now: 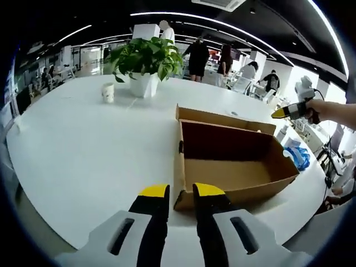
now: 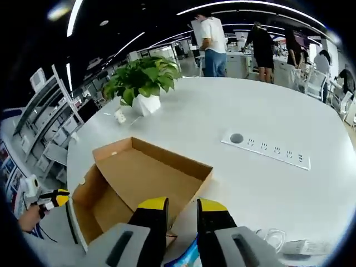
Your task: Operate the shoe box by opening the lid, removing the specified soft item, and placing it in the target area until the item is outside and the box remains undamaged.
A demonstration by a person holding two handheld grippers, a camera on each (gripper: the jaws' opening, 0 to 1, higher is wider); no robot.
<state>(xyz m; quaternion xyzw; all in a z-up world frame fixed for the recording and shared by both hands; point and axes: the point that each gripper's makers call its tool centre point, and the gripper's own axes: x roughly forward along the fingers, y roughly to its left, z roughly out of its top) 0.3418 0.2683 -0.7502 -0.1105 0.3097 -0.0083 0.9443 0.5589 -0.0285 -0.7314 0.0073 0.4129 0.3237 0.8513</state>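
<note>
Open-plan office, dark ceiling with strip lights, people standing in the upper background. Big white table (image 1: pixel 83 156) carries a potted plant (image 1: pixel 146 64) and a paper cup (image 1: pixel 108 92) at upper left of the left gripper view; a power strip inset (image 2: pixel 267 149) sits right of centre in the right gripper view.

Shoe box (image 1: pixel 233 161), brown cardboard, centre-right in the left gripper view and lower left in the right gripper view. Lid is off or folded back; interior looks bare in both views.

Blue-and-white soft item (image 1: pixel 296 153) lies on the table just beside the box's right end, outside it. Its edge also peeks between the jaws at the bottom of the right gripper view.

Left gripper (image 1: pixel 181 192): jaws narrowly parted, holding nothing, tips near the box's near corner. Right gripper (image 2: pixel 182 204): jaws slightly apart, nothing clamped as far as I can tell.

Judgement: removal appears done; remaining work is confirming placement in the target area, without knocking the box.
</note>
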